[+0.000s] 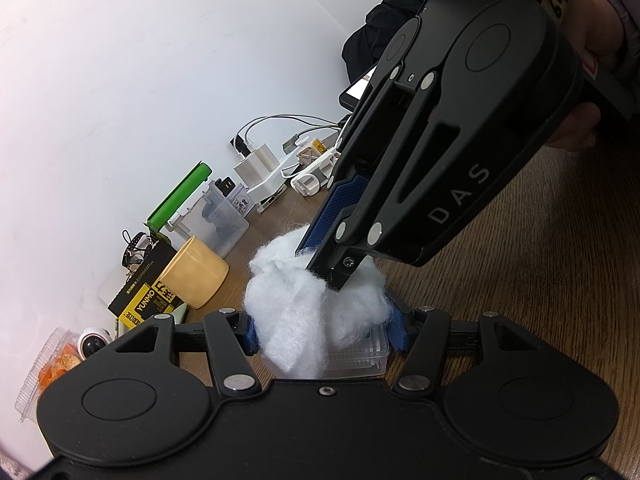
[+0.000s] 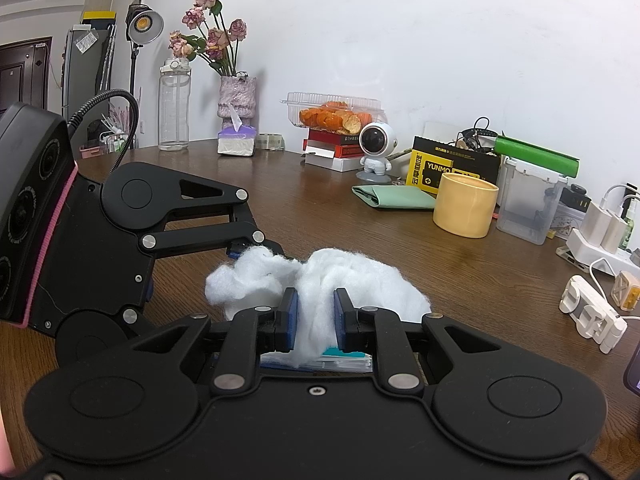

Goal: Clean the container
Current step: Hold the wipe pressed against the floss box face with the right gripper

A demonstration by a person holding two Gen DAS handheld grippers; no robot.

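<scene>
Reading "YUNMO", the yellow-and-black box [image 2: 448,168] stands at the back of the counter [image 2: 280,200]; "DAS" marks the right tool [image 1: 332,268]. That tool pinches a white cotton wad [image 2: 360,276] between its blue pads. Left tool [image 1: 324,332] holds the clear container [image 1: 360,356] by its sides, low against the counter. Container's long axis cannot be told; cotton covers it.

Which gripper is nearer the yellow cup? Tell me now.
Left. The left gripper, closed on the clear container under the cotton wad, sits closer to the yellow cup in its own view. The right gripper, pinching the cotton, is on the far side.
</scene>
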